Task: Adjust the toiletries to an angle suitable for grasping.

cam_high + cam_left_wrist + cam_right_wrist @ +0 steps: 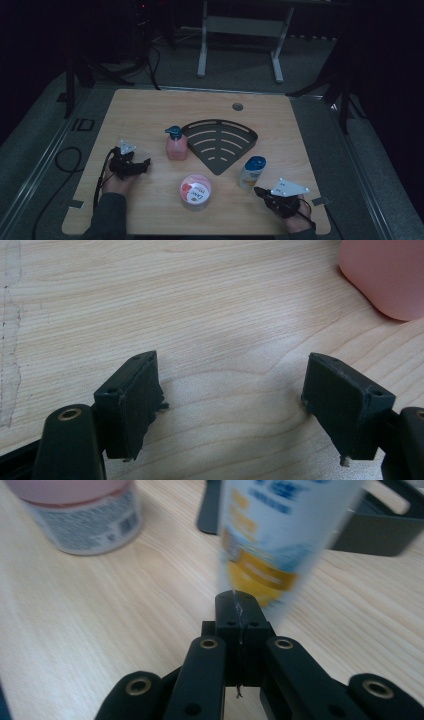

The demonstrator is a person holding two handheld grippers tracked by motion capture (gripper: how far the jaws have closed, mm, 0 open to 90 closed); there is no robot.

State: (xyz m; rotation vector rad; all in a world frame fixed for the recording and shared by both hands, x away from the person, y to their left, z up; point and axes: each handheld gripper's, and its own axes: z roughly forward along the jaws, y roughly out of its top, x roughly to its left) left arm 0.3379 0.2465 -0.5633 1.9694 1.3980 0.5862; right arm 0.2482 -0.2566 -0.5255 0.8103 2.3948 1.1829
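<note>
My right gripper (258,190) is near the table's front right edge with its jaws shut together and nothing between them. In the right gripper view its closed tips (237,600) point at the lower part of a white and yellow bottle (280,540), which is blurred and close in front. That bottle (251,172) has a blue cap and stands upright. My left gripper (146,163) rests at the front left, and its jaws (230,360) stand open over bare wood. A pink pump bottle (176,144) stands to its right, and its pink corner (385,275) shows beyond the open jaws.
A black fan-shaped slotted rack (220,142) lies mid-table, with its edge (380,530) behind the white bottle. A round jar with a pink lid (195,191) sits front centre, and its labelled side (85,515) shows up left of my right gripper. Cables trail off the table's left.
</note>
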